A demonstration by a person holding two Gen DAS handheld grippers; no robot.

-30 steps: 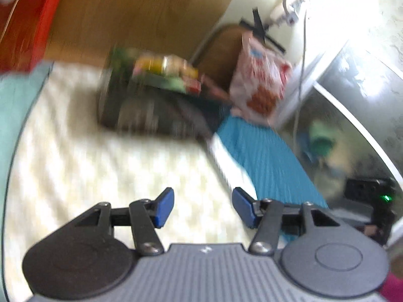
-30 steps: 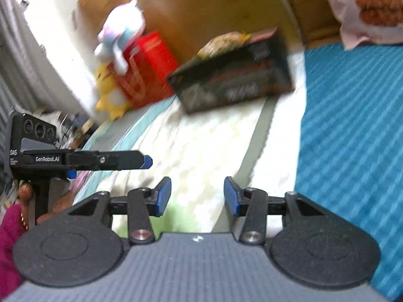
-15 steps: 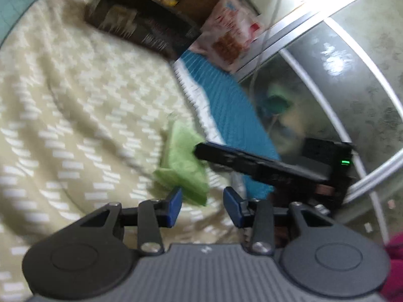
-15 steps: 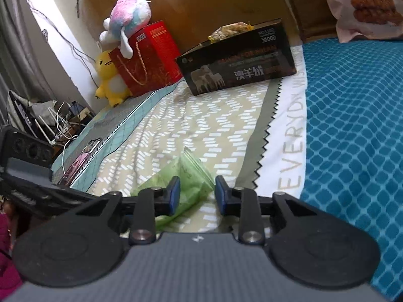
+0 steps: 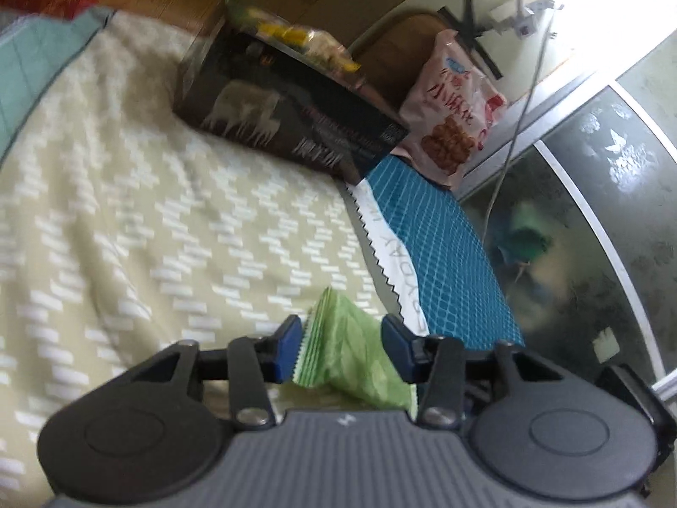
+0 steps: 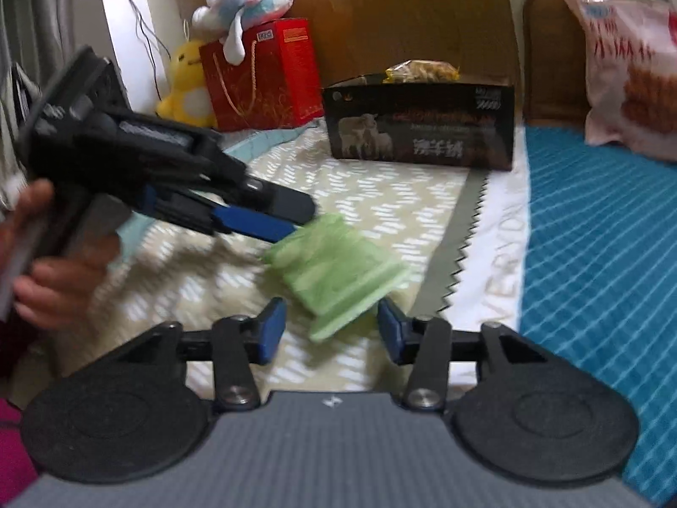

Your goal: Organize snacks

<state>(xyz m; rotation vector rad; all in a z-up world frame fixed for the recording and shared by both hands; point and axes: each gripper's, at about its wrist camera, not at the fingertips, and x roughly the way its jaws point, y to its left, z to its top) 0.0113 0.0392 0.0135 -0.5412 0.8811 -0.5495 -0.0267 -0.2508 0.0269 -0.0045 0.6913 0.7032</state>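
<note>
A green snack packet (image 5: 351, 355) lies on the patterned bedspread (image 5: 148, 220). My left gripper (image 5: 342, 349) is open with the packet between its blue fingers. The right wrist view shows the same packet (image 6: 334, 266) with the left gripper (image 6: 292, 220) reaching its far edge from the left. My right gripper (image 6: 328, 330) is open and empty, just short of the packet's near edge. A black box (image 6: 423, 127) holding yellow snack bags (image 6: 421, 71) stands at the head of the bed; it also shows in the left wrist view (image 5: 287, 122).
A pink snack bag (image 6: 626, 67) leans at the back right on a blue mat (image 6: 601, 245). A red gift bag (image 6: 262, 72) with plush toys (image 6: 245, 0) stands back left against the wooden headboard (image 6: 402, 12). A glass sliding door (image 5: 592, 211) runs along the bed's right side.
Both grippers have opened wider. The left gripper has moved onto the green packet, which now lies between its fingers. The right gripper has drawn back from the packet.
</note>
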